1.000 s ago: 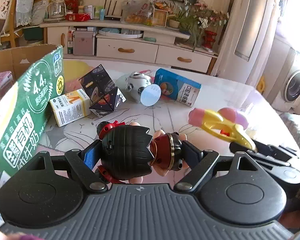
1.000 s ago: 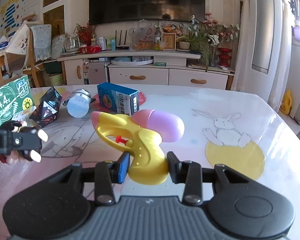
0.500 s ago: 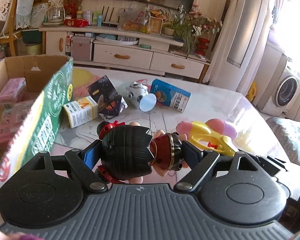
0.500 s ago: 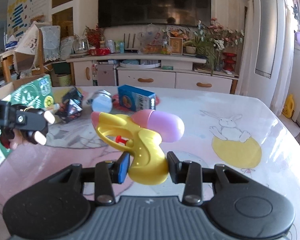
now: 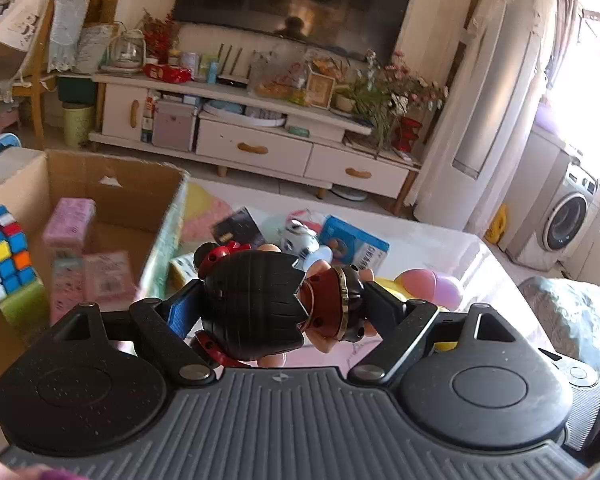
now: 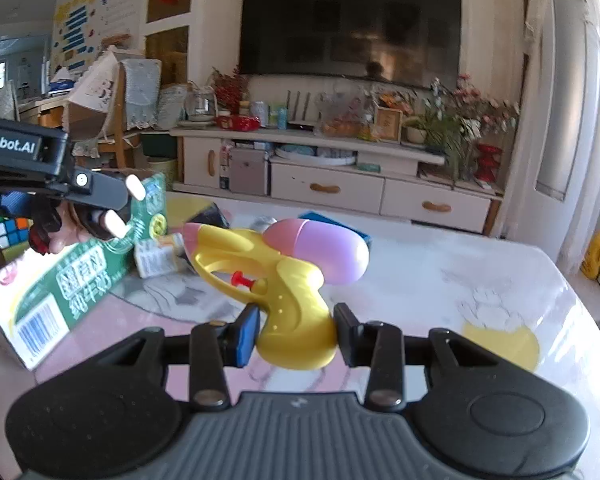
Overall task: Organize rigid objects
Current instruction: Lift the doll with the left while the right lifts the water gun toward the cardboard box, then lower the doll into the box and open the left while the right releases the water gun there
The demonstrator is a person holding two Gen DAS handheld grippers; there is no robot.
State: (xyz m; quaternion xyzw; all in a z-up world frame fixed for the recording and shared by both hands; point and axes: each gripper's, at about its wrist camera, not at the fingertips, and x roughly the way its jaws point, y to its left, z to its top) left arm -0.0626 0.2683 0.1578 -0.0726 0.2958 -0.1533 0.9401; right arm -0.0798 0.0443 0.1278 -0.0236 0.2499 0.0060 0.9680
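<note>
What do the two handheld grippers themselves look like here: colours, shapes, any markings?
Both are matte black plastic. The left gripper and right gripper each have a ribbed grey-black body, two round raised discs, angled link arms with silver pivot pins, and a blue pad on one finger. In the right wrist view, the left gripper's side bears white lettering ending "nRobot.AI". No cables show.

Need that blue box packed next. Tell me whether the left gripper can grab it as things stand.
Probably not yet. The left gripper has its jaws shut on the toy figure, so it has no free grip. The blue box lies unobstructed on the table beyond it.
</note>
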